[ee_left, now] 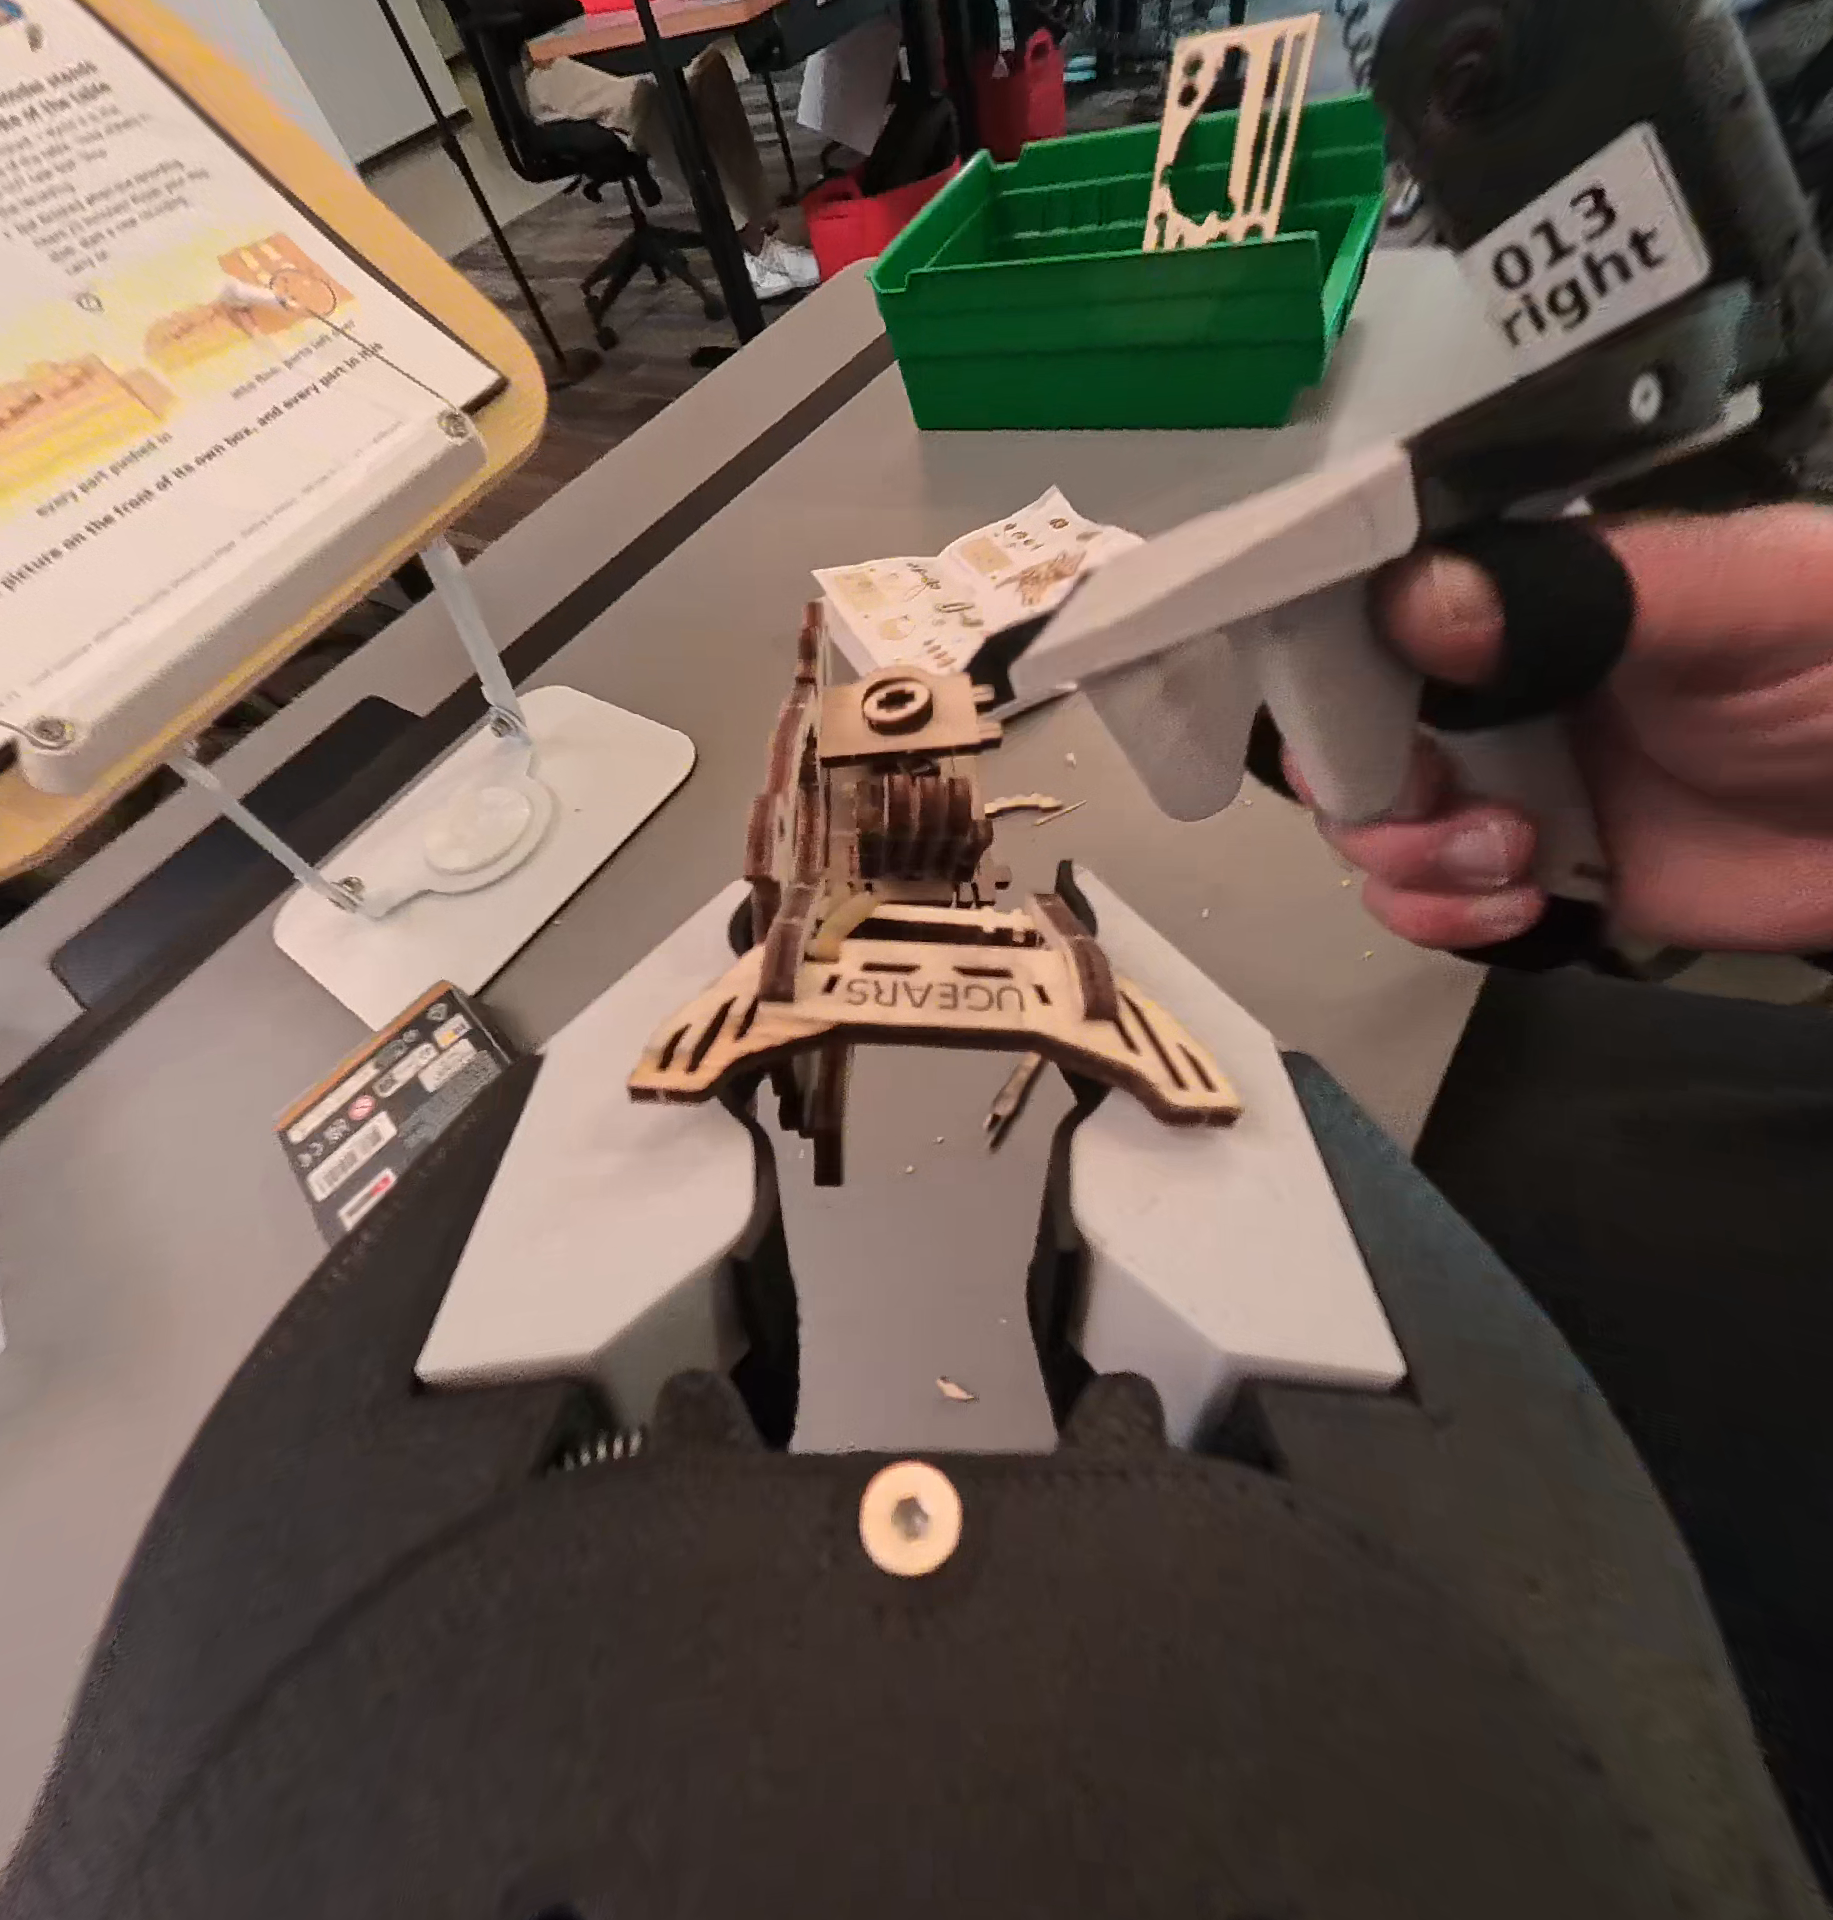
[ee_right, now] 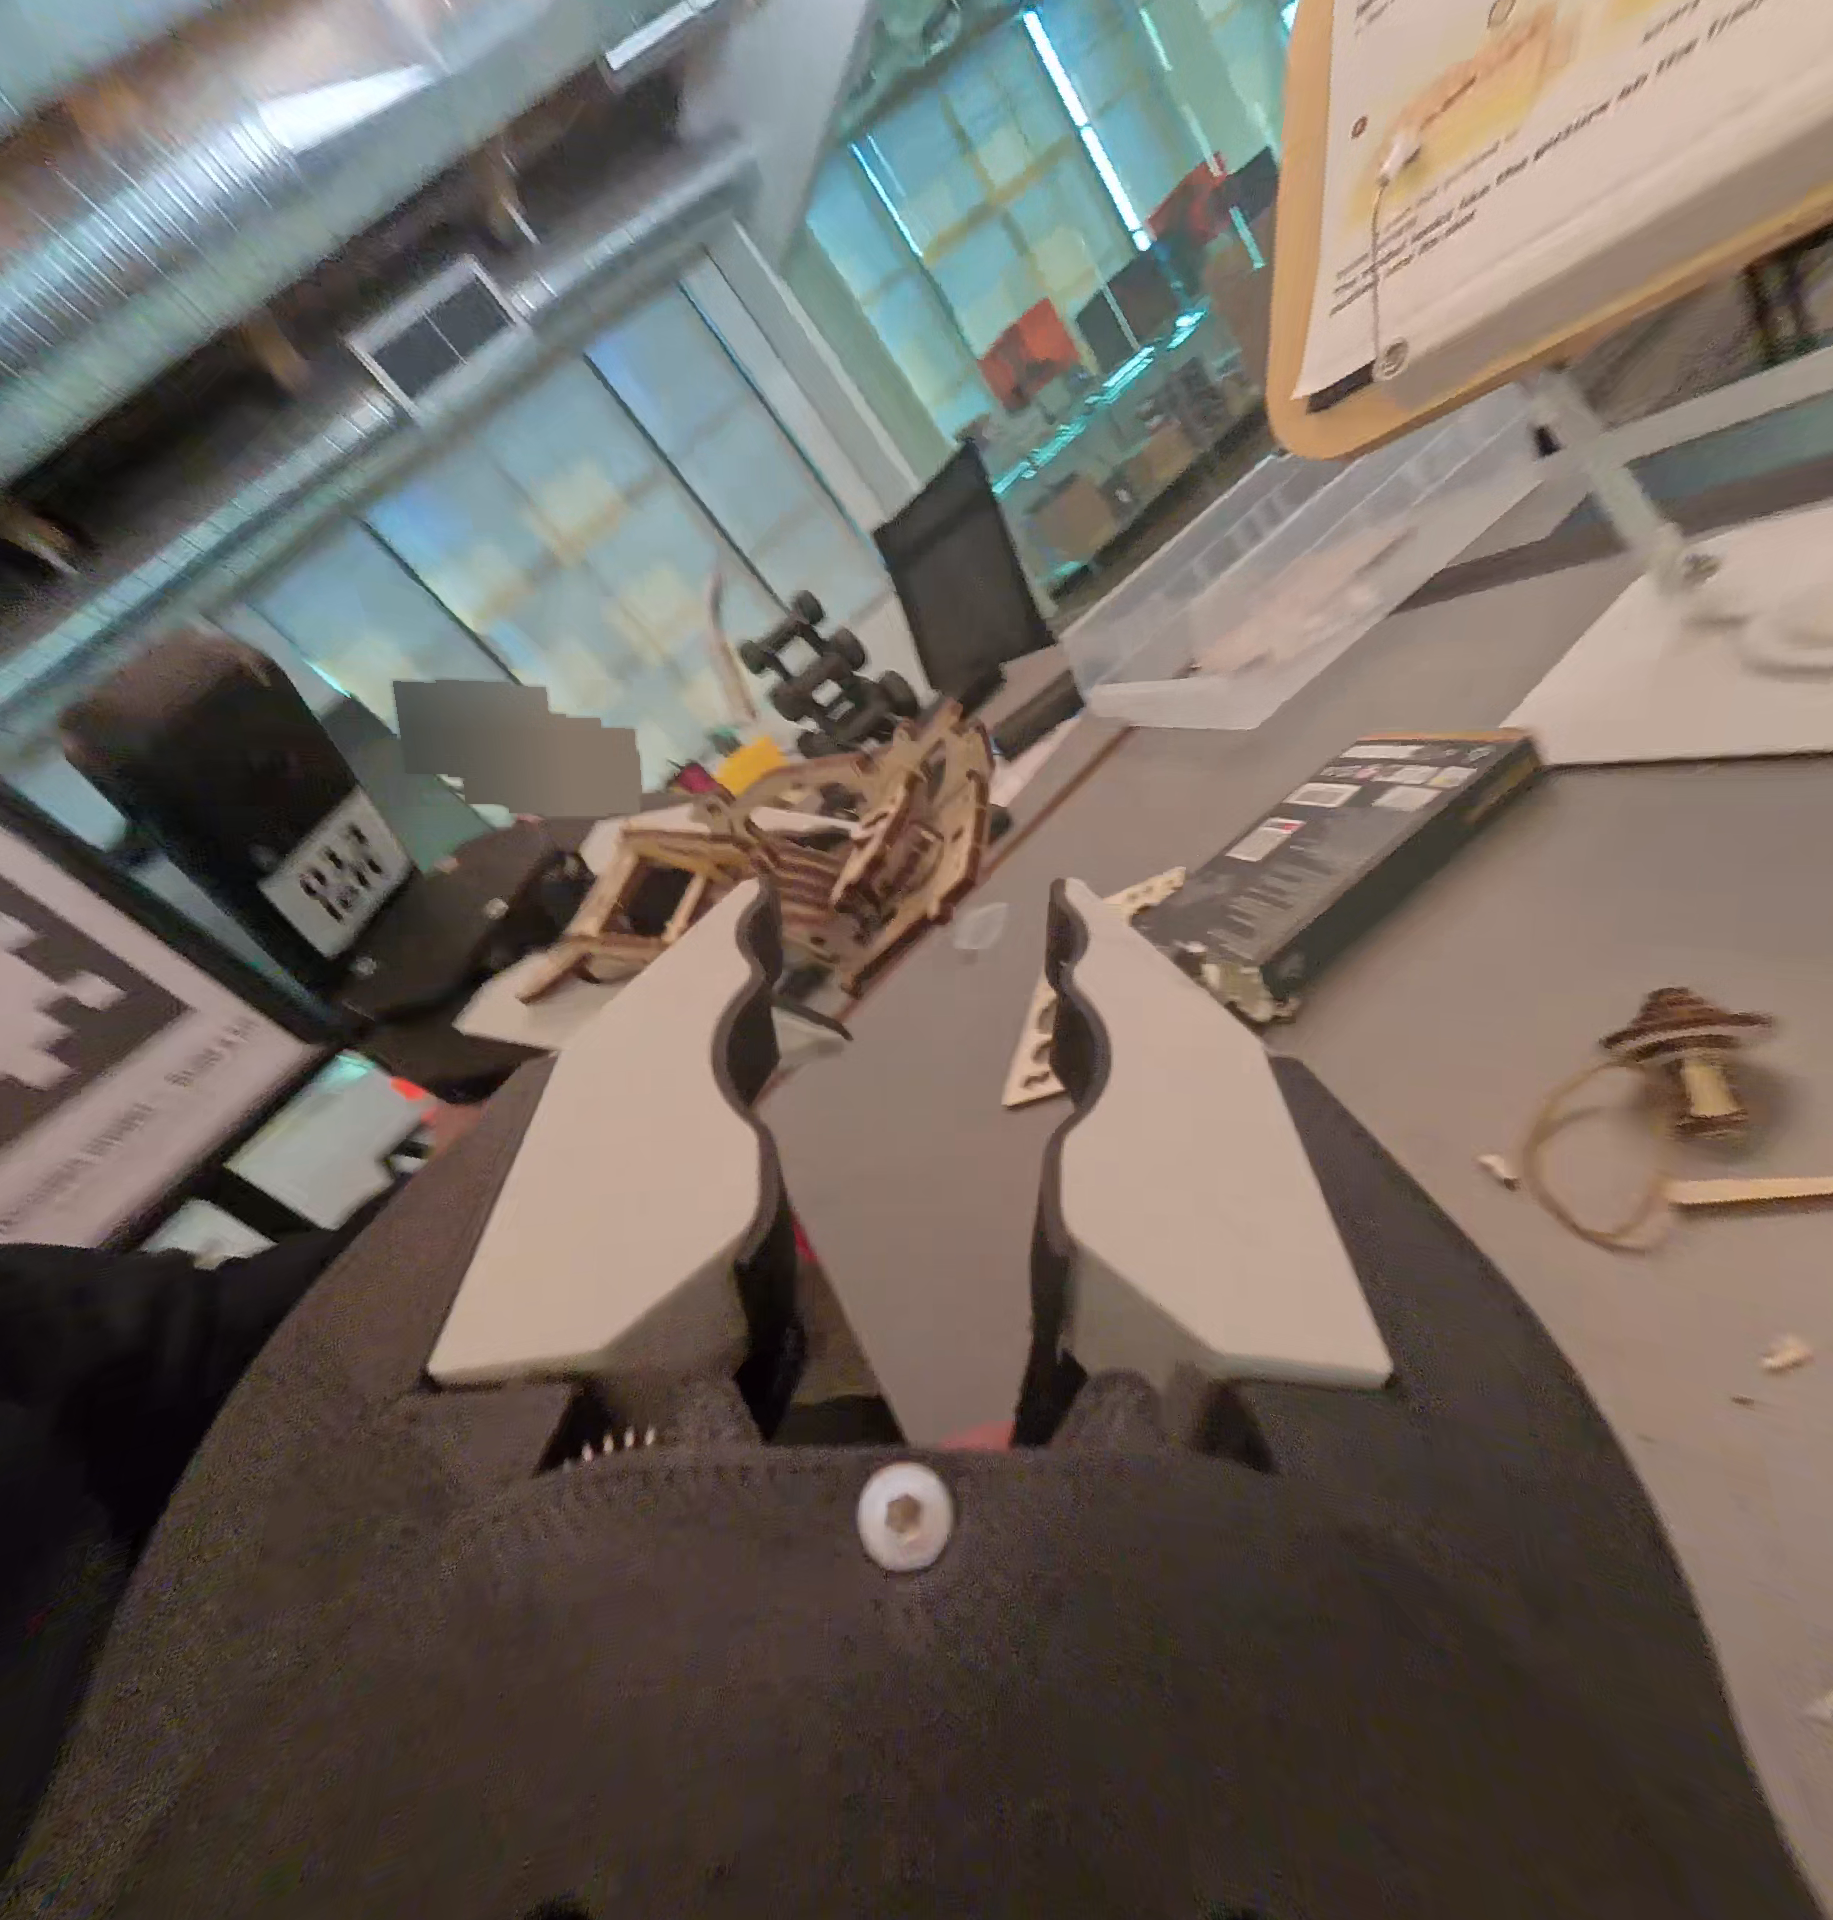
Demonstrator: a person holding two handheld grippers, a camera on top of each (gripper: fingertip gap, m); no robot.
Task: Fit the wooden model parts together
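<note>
Wooden model (ee_left: pixel 922 914) sits clamped between the left gripper's (ee_left: pixel 917 997) jaws above the grey table (ee_left: pixel 1255 499). At two o'clock, the right gripper (ee_left: pixel 1005 675) nears its top plate, jaws apart and empty.

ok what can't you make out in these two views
- Left wrist view: whether the right gripper touches the top plate; its finger covers the contact.
- Right wrist view: the wooden model is blurred, partly behind a finger.
- Left wrist view: green bin floor, hidden by its wall.
</note>
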